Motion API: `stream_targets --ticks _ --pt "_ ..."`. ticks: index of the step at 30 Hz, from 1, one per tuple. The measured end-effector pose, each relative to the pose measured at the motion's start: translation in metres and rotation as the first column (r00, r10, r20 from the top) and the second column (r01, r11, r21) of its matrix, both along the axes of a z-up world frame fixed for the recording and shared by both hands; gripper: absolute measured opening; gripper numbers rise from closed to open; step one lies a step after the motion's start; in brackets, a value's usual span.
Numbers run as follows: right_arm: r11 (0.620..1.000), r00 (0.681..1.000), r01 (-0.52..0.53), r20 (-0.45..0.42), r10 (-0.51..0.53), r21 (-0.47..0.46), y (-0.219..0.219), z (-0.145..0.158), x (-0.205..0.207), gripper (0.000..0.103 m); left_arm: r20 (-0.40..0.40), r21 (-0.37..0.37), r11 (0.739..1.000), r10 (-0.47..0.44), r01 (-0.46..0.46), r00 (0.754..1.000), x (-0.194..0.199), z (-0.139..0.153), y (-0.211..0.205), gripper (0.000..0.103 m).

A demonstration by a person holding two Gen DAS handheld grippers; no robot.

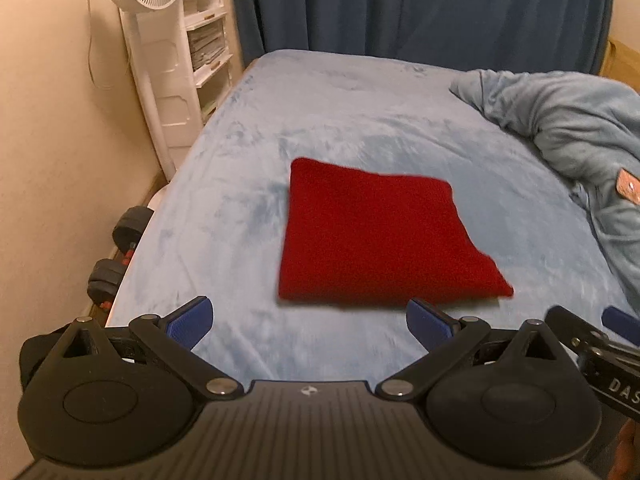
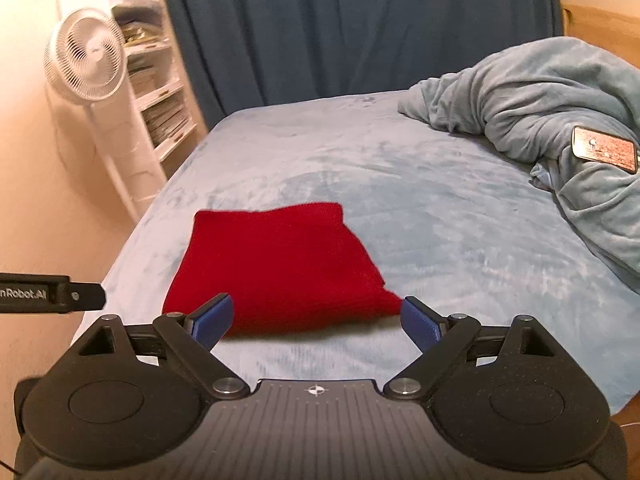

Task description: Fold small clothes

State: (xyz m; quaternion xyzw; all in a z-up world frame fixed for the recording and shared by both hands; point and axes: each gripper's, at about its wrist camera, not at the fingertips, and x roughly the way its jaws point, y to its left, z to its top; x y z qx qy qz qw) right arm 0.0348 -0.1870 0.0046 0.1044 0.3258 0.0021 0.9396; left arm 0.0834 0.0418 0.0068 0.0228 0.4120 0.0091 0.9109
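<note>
Lying flat on light-blue bed sheet (image 1: 248, 216), red cloth (image 1: 372, 236) already a compact folded rectangle, long axis roughly running away from both claws, slightly skewed. Sits dead ahead of left gripper (image 1: 310, 320), near edge just beyond blue pads, not touching. Sits ahead and slightly left of right gripper (image 2: 316, 318); near-right corner of cloth just beside right pad, near-left edge behind left pad in that view, contact unclear. Right gripper judged nearer to cloth. Both claws spread wide, holding nothing. Crumpled blue blanket (image 2: 552, 120) well right of cloth, with a small patterned flat item (image 2: 604, 154) resting on it. White fan (image 2: 86, 66) and shelf unit (image 1: 206, 32) far left of cloth, off bed. Next grab likely hinges on near edge or near-right corner; fold looks mostly done.
</note>
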Motion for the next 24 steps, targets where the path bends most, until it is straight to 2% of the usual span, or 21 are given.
stream_targets --ticks 9,24 --pt "0.997 0.999 -0.044 0.018 0.046 -0.063 0.016 0.006 -0.030 0.091 -0.005 0.019 1.000 0.000 0.000 1.000 -0.033 -0.003 -0.003 0.103" --pt "0.995 0.998 -0.052 0.024 0.055 -0.084 0.018 0.012 -0.033 0.091 -0.016 0.040 0.999 0.013 -0.012 1.000 -0.039 -0.009 -0.006 0.103"
